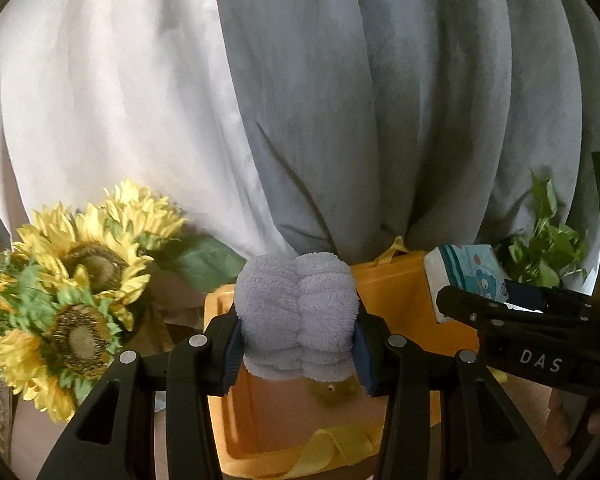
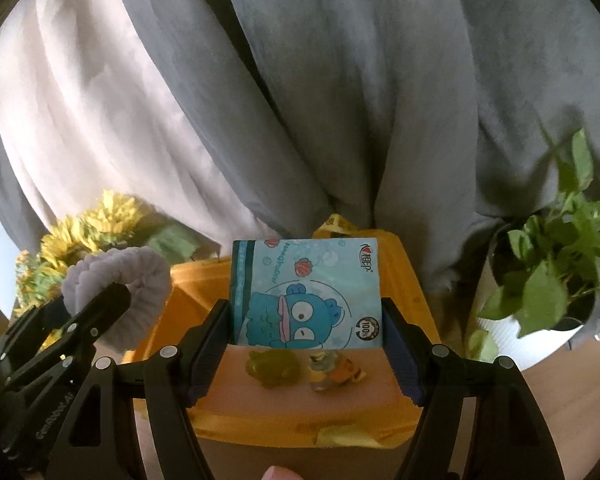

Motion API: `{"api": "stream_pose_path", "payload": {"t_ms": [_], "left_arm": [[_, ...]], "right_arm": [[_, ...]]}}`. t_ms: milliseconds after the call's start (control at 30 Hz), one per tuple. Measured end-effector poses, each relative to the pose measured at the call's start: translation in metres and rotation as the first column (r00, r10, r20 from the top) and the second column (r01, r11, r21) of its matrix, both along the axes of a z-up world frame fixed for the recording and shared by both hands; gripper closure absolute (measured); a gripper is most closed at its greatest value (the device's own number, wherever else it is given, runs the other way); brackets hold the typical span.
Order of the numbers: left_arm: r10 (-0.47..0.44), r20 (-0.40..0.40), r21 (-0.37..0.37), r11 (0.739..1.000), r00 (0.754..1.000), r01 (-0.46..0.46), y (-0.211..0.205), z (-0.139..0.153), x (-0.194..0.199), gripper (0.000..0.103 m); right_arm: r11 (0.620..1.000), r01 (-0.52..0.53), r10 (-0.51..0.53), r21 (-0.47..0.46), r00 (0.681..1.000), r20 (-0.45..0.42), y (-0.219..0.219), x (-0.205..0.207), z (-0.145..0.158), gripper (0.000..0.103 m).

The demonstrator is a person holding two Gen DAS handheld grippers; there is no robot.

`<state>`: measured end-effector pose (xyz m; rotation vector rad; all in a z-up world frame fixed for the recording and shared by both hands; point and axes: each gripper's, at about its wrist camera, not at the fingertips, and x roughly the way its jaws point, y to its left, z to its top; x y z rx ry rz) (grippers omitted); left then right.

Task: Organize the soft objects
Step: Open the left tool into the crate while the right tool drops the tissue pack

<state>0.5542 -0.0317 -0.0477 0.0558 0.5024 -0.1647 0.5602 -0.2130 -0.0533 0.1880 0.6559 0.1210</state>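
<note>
left tool (image 1: pixel 298 336) grips our lavender fleece roll (image 1: pixel 296 312); right tool (image 2: pixel 306 332) clamps our blue tissue pack (image 2: pixel 306 292), both above yellow bin (image 2: pixel 400 276).

A rolled towel (image 1: pixel 298 304) is held between the jaws of the left gripper (image 1: pixel 298 354), above the open bin (image 1: pixel 400 300). Just to its right, a tissue pack (image 2: pixel 306 292) is held between the jaws of the right gripper (image 2: pixel 306 354), also over the bin. Two small toys (image 2: pixel 276 368) are seen lying side by side on the bin's floor. Sunflowers (image 1: pixel 80 292) are placed left of the bin, a potted plant (image 2: pixel 548 280) right of it, and curtains (image 1: pixel 340 100) hang behind everything.
</note>
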Motion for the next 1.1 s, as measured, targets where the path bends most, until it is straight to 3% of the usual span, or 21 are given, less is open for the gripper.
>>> {"api": "stream_pose_path", "payload": {"t_ms": [400, 467, 533, 567, 1100], "left_arm": [[-0.016, -0.085, 0.003, 1.0, 0.996, 0.016, -0.007, -0.033, 0.036, 0.056], [-0.018, -0.095, -0.001, 1.0, 0.995, 0.018, -0.006, -0.036, 0.038, 0.051], [-0.017, -0.099, 0.002, 1.0, 0.995, 0.017, -0.007, -0.038, 0.039, 0.037], [-0.015, -0.099, 0.006, 1.0, 0.995, 0.016, -0.007, -0.039, 0.039, 0.035], [0.045, -0.062, 0.01, 0.999, 0.997, -0.044, -0.003, -0.018, 0.005, 0.026]], "right_arm": [[1.0, 0.002, -0.002, -0.005, 0.997, -0.074, -0.002, 0.038, -0.026, 0.03], [1.0, 0.002, -0.003, -0.005, 0.996, -0.092, -0.002, 0.044, -0.03, 0.029], [1.0, 0.004, -0.003, 0.007, 0.994, -0.107, -0.003, 0.049, -0.033, 0.029], [1.0, 0.002, 0.0, 0.015, 0.993, -0.117, -0.004, 0.051, -0.035, 0.029], [0.999, 0.038, -0.037, 0.008, 0.994, -0.103, -0.009, 0.029, -0.028, 0.025]]}}
